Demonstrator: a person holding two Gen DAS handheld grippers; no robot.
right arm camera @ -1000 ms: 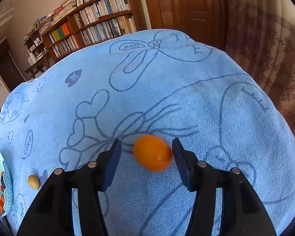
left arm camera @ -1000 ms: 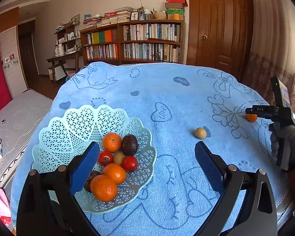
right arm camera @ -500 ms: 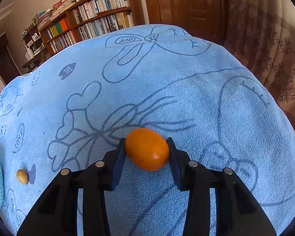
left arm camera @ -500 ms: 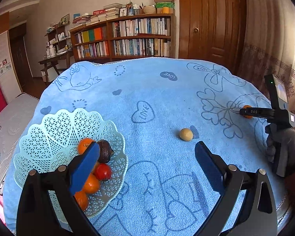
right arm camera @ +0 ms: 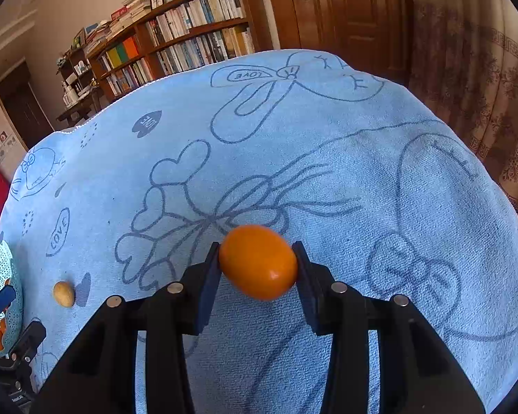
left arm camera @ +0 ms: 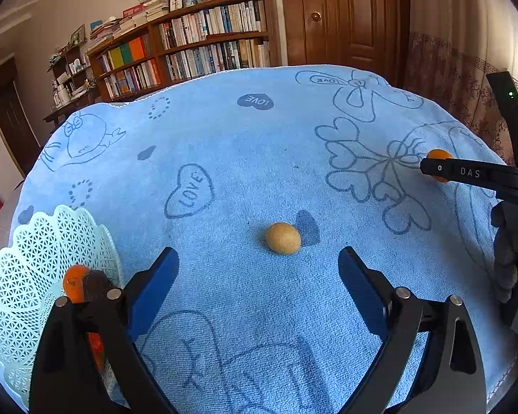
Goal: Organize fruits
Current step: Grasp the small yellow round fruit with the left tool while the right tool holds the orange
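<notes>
I read "LOVE" inside printed hearts on the blue towel [left arm camera: 245,158], centre left and upper middle of the left wrist view. At far right, "DAS" marks the right gripper [left arm camera: 428,169] finger.

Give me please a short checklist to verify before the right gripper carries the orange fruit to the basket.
1. Right gripper shut on orange fruit: ok.
2. Fruit centred between the pads: ok.
3. Fruit lifted off the towel: cannot tell.
4. Basket has free room: cannot tell, mostly hidden.
5. Left gripper out of the path: not ok, it is open beside the basket.
6. Tan fruit lies on the way: not ok, pass above it.
</notes>
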